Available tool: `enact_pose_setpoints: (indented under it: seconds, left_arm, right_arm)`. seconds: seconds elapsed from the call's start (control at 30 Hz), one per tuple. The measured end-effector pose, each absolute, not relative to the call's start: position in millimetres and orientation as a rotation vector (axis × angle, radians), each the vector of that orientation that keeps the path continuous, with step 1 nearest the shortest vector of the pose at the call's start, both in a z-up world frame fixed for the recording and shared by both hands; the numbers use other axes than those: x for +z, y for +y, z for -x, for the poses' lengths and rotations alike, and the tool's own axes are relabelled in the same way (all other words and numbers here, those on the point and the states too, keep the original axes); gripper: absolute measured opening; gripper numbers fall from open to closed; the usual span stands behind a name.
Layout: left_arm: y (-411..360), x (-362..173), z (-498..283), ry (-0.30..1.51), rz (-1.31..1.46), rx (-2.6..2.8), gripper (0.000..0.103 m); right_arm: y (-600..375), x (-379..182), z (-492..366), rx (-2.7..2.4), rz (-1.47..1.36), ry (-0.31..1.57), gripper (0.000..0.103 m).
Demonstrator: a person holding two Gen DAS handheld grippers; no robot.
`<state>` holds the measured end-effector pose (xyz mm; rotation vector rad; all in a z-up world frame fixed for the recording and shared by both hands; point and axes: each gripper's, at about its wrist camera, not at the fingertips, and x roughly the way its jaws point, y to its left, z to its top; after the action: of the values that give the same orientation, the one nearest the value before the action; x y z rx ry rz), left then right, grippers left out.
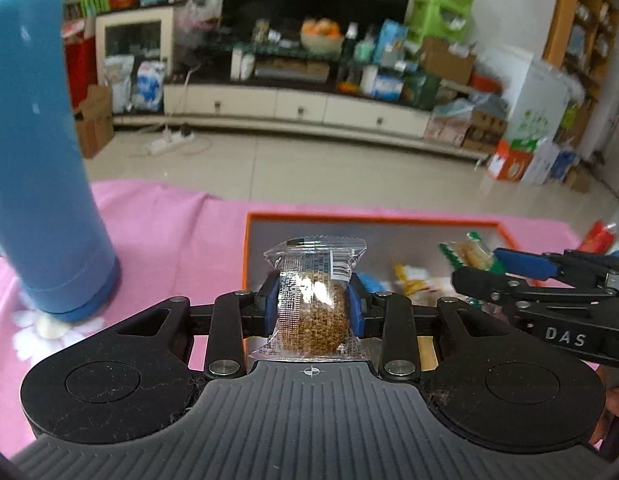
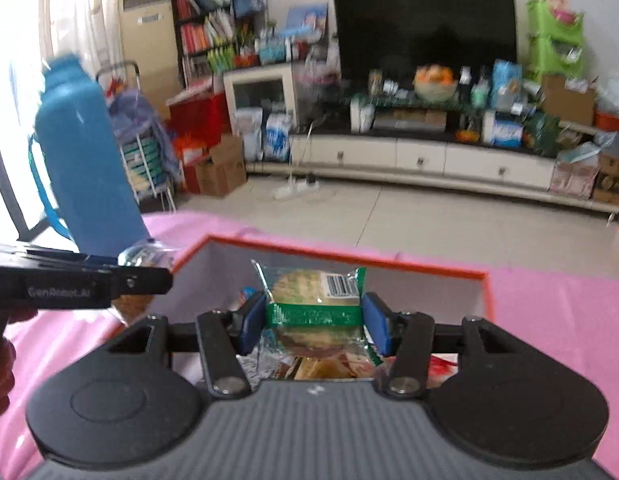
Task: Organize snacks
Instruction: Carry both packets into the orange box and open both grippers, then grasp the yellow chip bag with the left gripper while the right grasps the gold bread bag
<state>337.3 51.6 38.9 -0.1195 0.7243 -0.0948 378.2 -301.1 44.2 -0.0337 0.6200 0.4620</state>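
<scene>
1. At the far left of the pink-clothed worktop (image 1: 181, 220) stands a tall blue plastic flask (image 1: 37, 152), upright and well apart from the box; it is a thing to steer clear of, not part of the sorting.

2. Next comes the left gripper (image 1: 312, 304), its jaws clenched on a clear-wrapped round brown grain cake (image 1: 313, 312), held above the near left part of the orange-rimmed grey open box (image 1: 373, 218). I judge the step in hand to be carrying each snack to its place. The wrapper is slick, so keep the pinch on the cake's body, not on the crimped film.

3. Inside the box lie loose wrapped snacks (image 1: 413, 280) (blurred, so their kinds cannot be told). Lower each new packet into a bare patch of the floor instead of dropping it onto this heap.

4. Toward the right, the right gripper (image 2: 313, 322) has its jaws gripping a green-banded clear packet holding a pale round biscuit (image 2: 313, 300), held over the box's middle. The blue pads meet the packet's sides, and the biscuit may crack if pressed harder.

5. Both tools sit close together, so set one snack down first and release it only once it rests.
</scene>
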Motion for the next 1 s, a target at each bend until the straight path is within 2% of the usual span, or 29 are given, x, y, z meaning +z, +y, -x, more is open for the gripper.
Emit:
enact_pose_setpoints:
  seconds: [0.1, 0.13, 0.17, 0.23, 0.33, 0.4, 0.47, 0.57, 0.67, 0.83, 0.93, 1.0]
  left_arm:
    - [50.2, 7.7, -357.0, 0.776, 0.096, -0.090, 0.002]
    - [48.3, 4.4, -356.2, 0.756, 0.087, -0.112, 0.006]
    - [45.1, 2.9, -354.8, 0.747, 0.073, -0.122, 0.017]
    - [37.2, 3.5, -351.9, 0.730, 0.039, -0.127, 0.031]
    - [37.6, 12.3, -343.7, 0.708, 0.044, -0.112, 0.035]
    - [43.4, 26.5, -329.4, 0.675, 0.070, -0.110, 0.043]
    - [47.7, 43.9, -310.7, 0.633, 0.079, -0.100, 0.058]
    - [50.8, 61.8, -270.2, 0.592, 0.091, -0.094, 0.063]
    - [49.4, 58.3, -224.9, 0.611, 0.109, -0.094, 0.069]
    - [34.7, 14.2, -159.3, 0.760, 0.130, -0.083, 0.069]
    - [20.8, -18.7, -131.3, 0.870, 0.135, -0.065, 0.063]
    - [12.5, -28.1, -118.2, 0.907, 0.137, -0.054, 0.063]
  right_arm:
    - [-289.3, 17.5, -401.9, 0.474, 0.042, 0.700, 0.059]
    - [-287.1, 8.8, -407.4, 0.480, 0.035, 0.730, 0.067]
    - [-284.7, -0.3, -411.5, 0.492, 0.025, 0.763, 0.070]
    - [-279.7, -6.5, -409.7, 0.496, 0.046, 0.753, 0.074]
    - [-283.8, 2.1, -404.6, 0.487, 0.005, 0.747, 0.079]
    - [-298.4, 16.9, -397.7, 0.494, -0.066, 0.712, 0.092]
    - [-315.3, 38.0, -376.3, 0.484, -0.099, 0.635, 0.100]
    - [-345.9, 61.9, -336.0, 0.468, -0.146, 0.556, 0.102]
    - [-383.3, 61.4, -286.9, 0.413, -0.189, 0.542, 0.102]
    - [-436.8, 7.8, -225.0, 0.275, -0.296, 0.661, 0.102]
    - [-464.0, -25.0, -199.3, 0.199, -0.438, 0.738, 0.102]
    - [-474.9, -28.1, -196.6, 0.201, -0.510, 0.747, 0.102]
